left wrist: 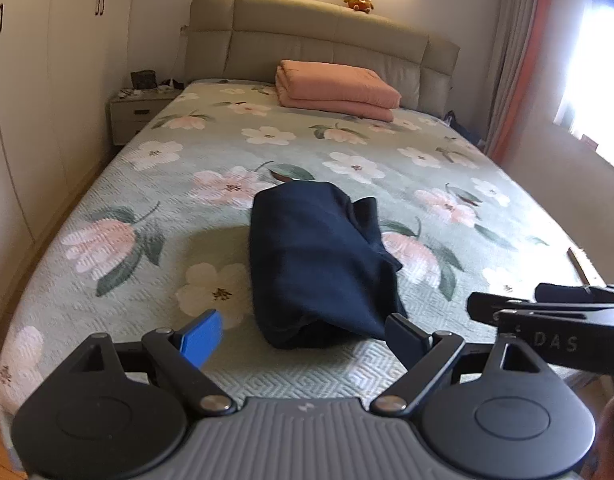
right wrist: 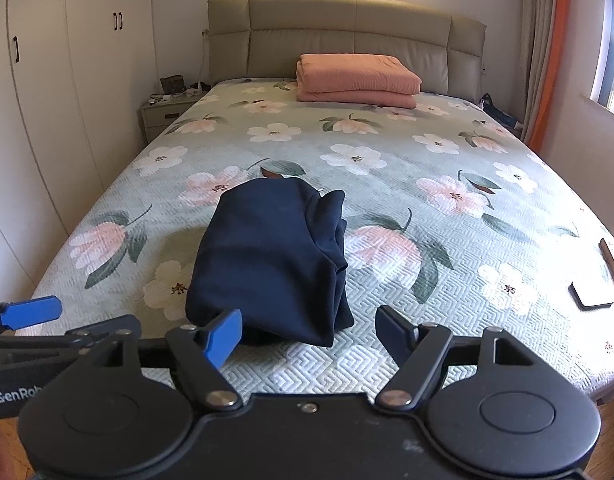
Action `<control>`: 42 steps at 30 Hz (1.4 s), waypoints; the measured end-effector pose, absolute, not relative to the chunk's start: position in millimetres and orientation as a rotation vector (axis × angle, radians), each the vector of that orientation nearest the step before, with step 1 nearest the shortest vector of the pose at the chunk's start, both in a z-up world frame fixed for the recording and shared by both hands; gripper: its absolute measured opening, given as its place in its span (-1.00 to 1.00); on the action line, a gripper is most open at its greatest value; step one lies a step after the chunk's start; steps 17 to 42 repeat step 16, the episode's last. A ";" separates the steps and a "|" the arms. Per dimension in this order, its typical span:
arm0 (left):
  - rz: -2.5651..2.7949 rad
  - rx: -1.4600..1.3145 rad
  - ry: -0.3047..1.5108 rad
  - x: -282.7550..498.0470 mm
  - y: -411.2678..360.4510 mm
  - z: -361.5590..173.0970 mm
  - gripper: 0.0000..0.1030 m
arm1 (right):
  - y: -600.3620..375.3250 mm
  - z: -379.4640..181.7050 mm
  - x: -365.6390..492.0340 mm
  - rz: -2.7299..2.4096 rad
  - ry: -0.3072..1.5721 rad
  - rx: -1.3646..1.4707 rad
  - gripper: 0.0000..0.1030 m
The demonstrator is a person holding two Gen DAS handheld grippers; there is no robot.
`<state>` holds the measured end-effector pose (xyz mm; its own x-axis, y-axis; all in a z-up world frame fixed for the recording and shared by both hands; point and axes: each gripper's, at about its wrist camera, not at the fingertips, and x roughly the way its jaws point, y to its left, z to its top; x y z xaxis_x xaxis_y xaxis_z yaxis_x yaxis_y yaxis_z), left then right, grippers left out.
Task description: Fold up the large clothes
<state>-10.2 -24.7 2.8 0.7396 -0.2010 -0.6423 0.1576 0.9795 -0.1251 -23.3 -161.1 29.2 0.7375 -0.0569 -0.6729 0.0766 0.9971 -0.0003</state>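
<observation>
While the folded navy garment (left wrist: 319, 264) lies on the floral bed (left wrist: 155, 208) – well short of the pink blanket (left wrist: 337, 90) – left hand-held gripper (left wrist: 303, 338) and right hand-held gripper (right wrist: 309, 330) gape empty just before it.

The folded garment (right wrist: 271, 256) lies on the bed (right wrist: 447, 344), well before the stacked blanket (right wrist: 357, 78) by the headboard (right wrist: 347, 28).

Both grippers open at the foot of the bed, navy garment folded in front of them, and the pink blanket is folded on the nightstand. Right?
Not quite: the pink blanket lies folded on the bed by the headboard, not on the nightstand; the right wrist view shows it. The navy garment is folded, and the left gripper and right gripper are open.
</observation>
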 end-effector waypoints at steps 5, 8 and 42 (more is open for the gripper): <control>-0.158 -0.025 0.699 -10.6 -26.9 1.7 0.81 | -161.4 26.9 -22.8 -0.071 0.744 0.031 0.71; -0.153 -0.023 0.699 -9.7 -26.2 0.9 0.81 | -161.2 24.9 -22.4 -0.068 0.750 0.031 0.71; -0.132 0.008 0.652 -11.5 -25.0 -0.2 0.79 | -163.4 23.1 -20.7 -0.067 0.755 0.038 0.71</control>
